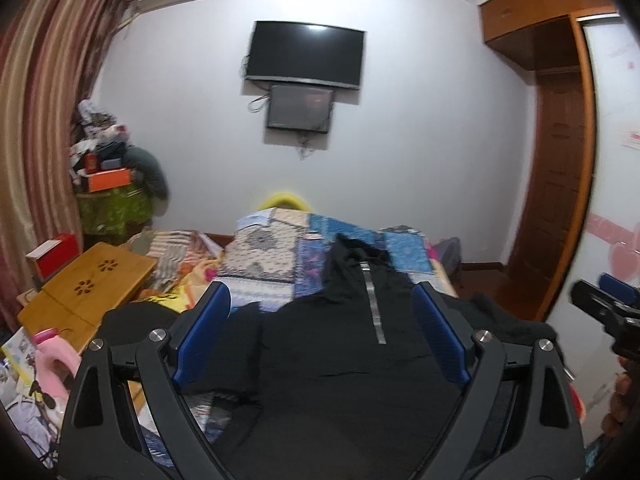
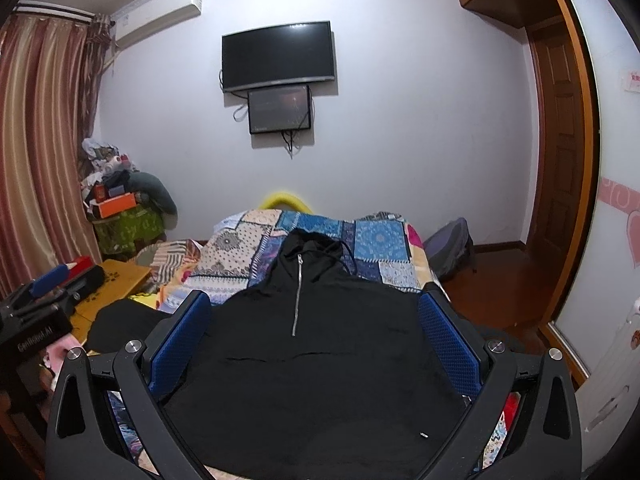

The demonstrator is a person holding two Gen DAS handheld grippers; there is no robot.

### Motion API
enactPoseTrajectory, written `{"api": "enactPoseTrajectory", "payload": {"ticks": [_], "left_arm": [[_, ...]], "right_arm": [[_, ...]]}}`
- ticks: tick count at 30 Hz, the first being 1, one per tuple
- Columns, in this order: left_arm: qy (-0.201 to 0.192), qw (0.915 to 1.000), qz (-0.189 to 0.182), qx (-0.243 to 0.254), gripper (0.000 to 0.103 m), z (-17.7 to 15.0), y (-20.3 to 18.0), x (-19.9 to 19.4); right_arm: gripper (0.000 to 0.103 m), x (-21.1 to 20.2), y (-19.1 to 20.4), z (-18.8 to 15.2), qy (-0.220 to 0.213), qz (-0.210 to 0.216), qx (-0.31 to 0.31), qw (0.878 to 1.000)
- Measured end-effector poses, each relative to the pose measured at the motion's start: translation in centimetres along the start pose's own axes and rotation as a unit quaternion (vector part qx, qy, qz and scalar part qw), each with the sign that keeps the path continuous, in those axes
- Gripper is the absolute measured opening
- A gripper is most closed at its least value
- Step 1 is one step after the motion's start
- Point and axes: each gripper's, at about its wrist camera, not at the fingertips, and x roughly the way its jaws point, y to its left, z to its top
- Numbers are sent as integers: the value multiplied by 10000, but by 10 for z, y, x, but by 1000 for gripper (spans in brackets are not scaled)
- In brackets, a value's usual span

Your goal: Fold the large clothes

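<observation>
Black hoodie (image 2: 320,344) is what we see spread flat on the bed, front side up, its hood (image 2: 310,246) pointing toward the far wall and its short silver zipper (image 2: 297,292) running down from the neck; the body of it fills the near part of the patchwork quilt (image 2: 372,240), and in the left wrist view a sleeve (image 1: 136,320) lies out to the left, near the wooden lap table (image 1: 86,292). We hold the left gripper (image 1: 322,336) above the garment with its blue-padded jaws spread wide, the dark cloth showing between them and nothing pinched. We hold the right gripper (image 2: 314,340) the same way, jaws wide apart over the chest of the hoodie, touching nothing that we can make out. Each tool shows in the other's camera: the right one at the right edge of the left wrist view, the left one at the left edge of the right wrist view. On the far wall we see a dark television (image 2: 278,56) with a smaller screen (image 2: 280,110) just under it, and an air conditioner (image 2: 160,26) high up beside the striped curtain (image 2: 44,140). A heap of boxes and cloth (image 2: 120,200) sits in the corner, a wooden wardrobe (image 2: 560,120) stands at the right, and a pink bottle (image 1: 52,356) rests by the lap table
</observation>
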Motion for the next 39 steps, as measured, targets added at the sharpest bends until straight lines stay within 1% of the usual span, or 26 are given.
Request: {"api": "enactPoseTrajectory", "payload": {"ticks": [4,8,12,15,18,21,22,23,25,26,27,28,30,31,32,33,36,39], "left_arm": [[59,9989,463,-70,92,1,25,22],[276,9957,845,-251,92,-1,63,48],[632,9871,1375,-522,92,-10,109,77],[933,9791,1616,-812,92,-22,142,97],[1281,9672,1764,-1304,92,-38,179,112],[1698,9531,1722,-1819,90,-59,216,127],[1785,9495,1726,-1918,90,-64,221,128],[1956,9423,1709,-2113,89,-74,234,134],[2170,9318,1668,-2383,86,-86,248,142],[2295,9228,1615,-2641,83,-97,261,147],[2386,9161,1598,-2798,80,-103,266,150],[2485,9074,1559,-3009,79,-112,277,153],[2590,8936,1490,-3349,76,-124,291,159],[2632,8853,1501,-3527,74,-130,296,161],[2678,8747,1544,-3734,71,-137,302,164],[2692,8709,1517,-3820,71,-141,305,166],[2715,8657,1449,-3949,71,-151,310,175],[2813,8618,1530,-3935,70,-158,315,188]], "right_arm": [[103,13,-3,-2,195,-54,26,9998],[103,30,-9,-4,441,-151,48,9989],[103,44,-16,-6,641,-269,85,9975],[103,56,-25,-7,831,-349,133,9958],[103,68,-32,-10,1012,-454,132,9937],[103,79,-36,-12,1171,-529,134,9916],[103,83,-37,-12,1227,-539,150,9909],[103,86,-38,-13,1291,-544,176,9900],[103,93,-42,-15,1429,-528,239,9880],[103,95,-42,-16,1491,-521,259,9871],[103,98,-43,-17,1556,-517,271,9861],[103,101,-44,-17,1602,-514,277,9854],[103,105,-45,-19,1667,-536,258,9842],[103,106,-45,-19,1695,-559,234,9837],[103,109,-45,-18,1708,-565,221,9834],[103,110,-44,-18,1729,-571,203,9831],[103,114,-42,-18,1782,-540,192,9823],[103,120,-40,-18,1850,-481,190,9814]]}}
